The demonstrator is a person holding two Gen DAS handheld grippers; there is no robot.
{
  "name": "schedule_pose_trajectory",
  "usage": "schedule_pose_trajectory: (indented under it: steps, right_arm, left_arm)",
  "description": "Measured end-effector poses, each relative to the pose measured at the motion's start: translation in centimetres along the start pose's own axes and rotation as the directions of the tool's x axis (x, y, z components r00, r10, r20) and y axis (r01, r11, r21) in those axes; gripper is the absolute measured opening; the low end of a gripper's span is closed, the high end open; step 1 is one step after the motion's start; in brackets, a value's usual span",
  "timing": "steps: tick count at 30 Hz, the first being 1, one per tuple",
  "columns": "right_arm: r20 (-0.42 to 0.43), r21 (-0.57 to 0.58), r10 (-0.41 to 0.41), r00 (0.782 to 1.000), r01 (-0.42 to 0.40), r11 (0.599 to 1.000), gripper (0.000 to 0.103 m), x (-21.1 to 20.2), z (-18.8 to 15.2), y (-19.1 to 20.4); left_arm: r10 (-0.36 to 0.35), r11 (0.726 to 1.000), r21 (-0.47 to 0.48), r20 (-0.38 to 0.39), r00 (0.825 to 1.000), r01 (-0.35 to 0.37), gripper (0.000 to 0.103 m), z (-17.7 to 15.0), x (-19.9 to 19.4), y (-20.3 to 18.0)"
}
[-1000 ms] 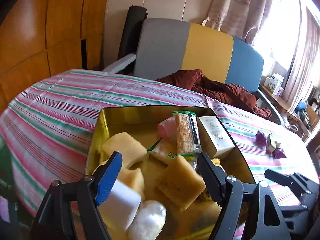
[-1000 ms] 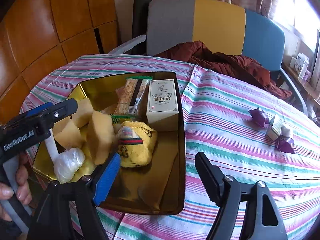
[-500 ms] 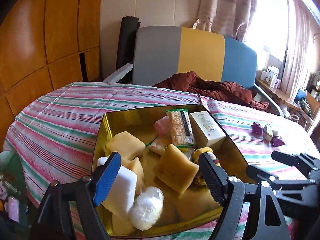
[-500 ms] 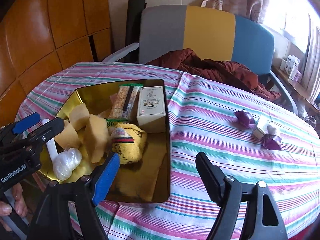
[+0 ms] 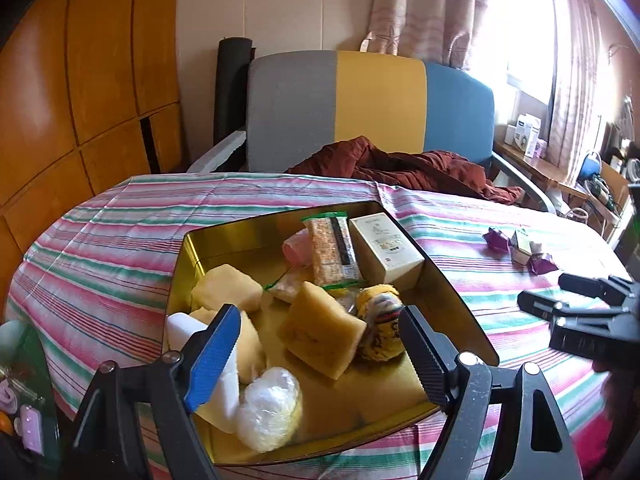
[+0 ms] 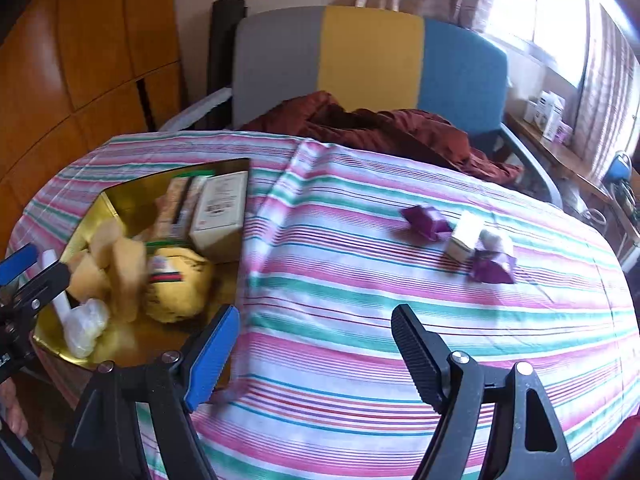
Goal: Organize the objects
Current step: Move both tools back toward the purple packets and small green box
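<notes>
While both grippers hang above the striped table, neither holds anything. The left gripper hovers over the near end of the gold tin, its jaws spread wide, one blue-padded finger on one side and a black ribbed one on the other. The tin sits toward the table's left edge and carries yellow sponge blocks, a white wrapped lump, a white block, a yellow plush toy, a cereal bar and a cream carton, the last two against the tin's far wall. The right gripper is over bare cloth just right of the tin, jaws likewise wide apart. Toward the table's far right edge, well apart from the tin, lie two purple wrapped pieces with a small pale box between them. A dark red cloth is heaped on the tricolour chair behind the table's far edge.
</notes>
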State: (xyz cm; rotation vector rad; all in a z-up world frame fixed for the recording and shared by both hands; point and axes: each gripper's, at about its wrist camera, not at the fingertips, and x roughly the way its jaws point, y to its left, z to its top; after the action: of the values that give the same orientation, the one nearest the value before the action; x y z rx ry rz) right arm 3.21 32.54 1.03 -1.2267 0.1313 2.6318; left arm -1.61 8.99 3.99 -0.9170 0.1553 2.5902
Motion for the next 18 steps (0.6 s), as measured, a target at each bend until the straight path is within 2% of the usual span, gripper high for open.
schedule_pose_trajectory:
  steps: [9, 18]
  right_arm:
    - [-0.013, 0.106, -0.060, 0.998, 0.061, 0.992, 0.080, 0.0, 0.8, -5.4]
    - [-0.003, 0.103, -0.106, 0.994, 0.106, 0.989, 0.080, -0.4, 1.7, -7.9]
  left_arm:
    - [-0.013, 0.999, 0.041, -0.010, 1.000, 0.014, 0.082, 0.0, 0.2, -1.7]
    - [-0.017, 0.997, 0.073, -0.017, 1.000, 0.018, 0.082, 0.3, 0.5, -3.1]
